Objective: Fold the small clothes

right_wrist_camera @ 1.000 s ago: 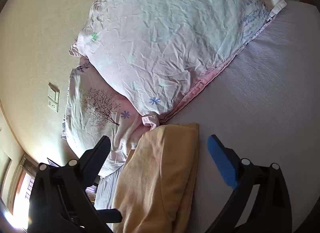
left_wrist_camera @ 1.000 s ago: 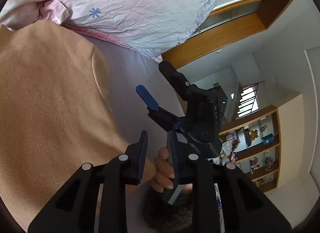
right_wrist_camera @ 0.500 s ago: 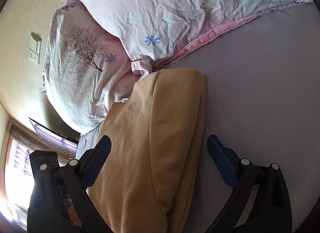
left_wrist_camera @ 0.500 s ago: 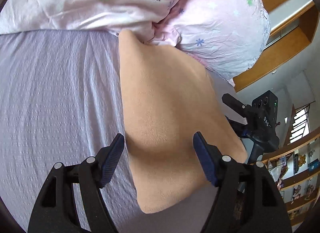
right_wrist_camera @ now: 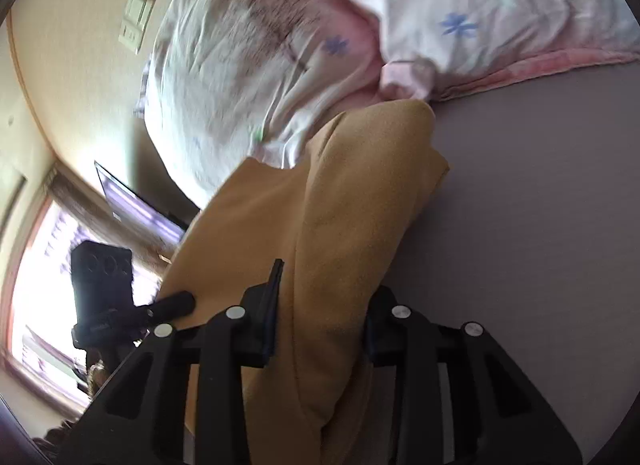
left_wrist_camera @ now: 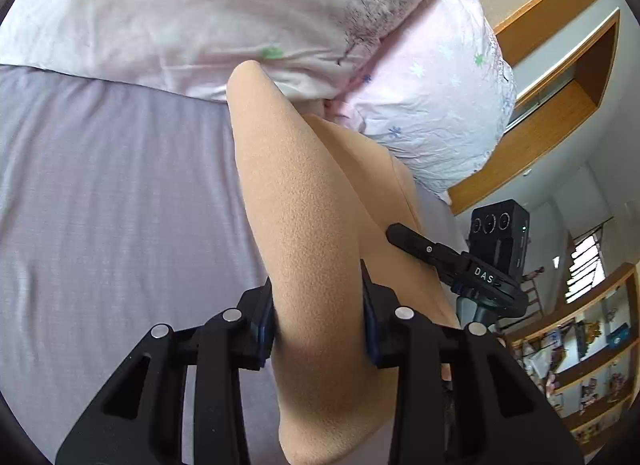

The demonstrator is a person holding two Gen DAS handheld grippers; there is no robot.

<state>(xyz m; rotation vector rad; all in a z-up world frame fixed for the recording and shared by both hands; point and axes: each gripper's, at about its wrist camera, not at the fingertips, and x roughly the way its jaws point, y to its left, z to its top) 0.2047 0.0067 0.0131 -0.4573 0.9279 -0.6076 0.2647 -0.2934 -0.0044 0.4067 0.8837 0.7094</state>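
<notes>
- Your left gripper (left_wrist_camera: 318, 315) was clamped on a raised fold of the tan fleece garment (left_wrist_camera: 304, 225), fingers pressed against the cloth on both sides.
- Your right gripper (right_wrist_camera: 320, 321) was likewise clenched on a bunched ridge of the same garment (right_wrist_camera: 352, 225), near its right edge.
- The garment lay on the lavender bedsheet (left_wrist_camera: 112, 205), its far end touching the pillows; the near end ran under both grippers.
- In the left wrist view your right gripper (left_wrist_camera: 452, 257) showed at the right, one finger lying on the cloth.
- In the right wrist view your left gripper (right_wrist_camera: 160, 307) showed at the left, its fingertip against the garment's left part.
- Two pink floral pillows (left_wrist_camera: 240, 13) sat at the far side, one overlapping the other (left_wrist_camera: 440, 105).
- A wall switch plate (right_wrist_camera: 136, 19) showed far left in the right wrist view; that frame was motion-blurred.
- Wooden shelves (left_wrist_camera: 592, 349) with small items stood at the right, contents too small to tell.
</notes>
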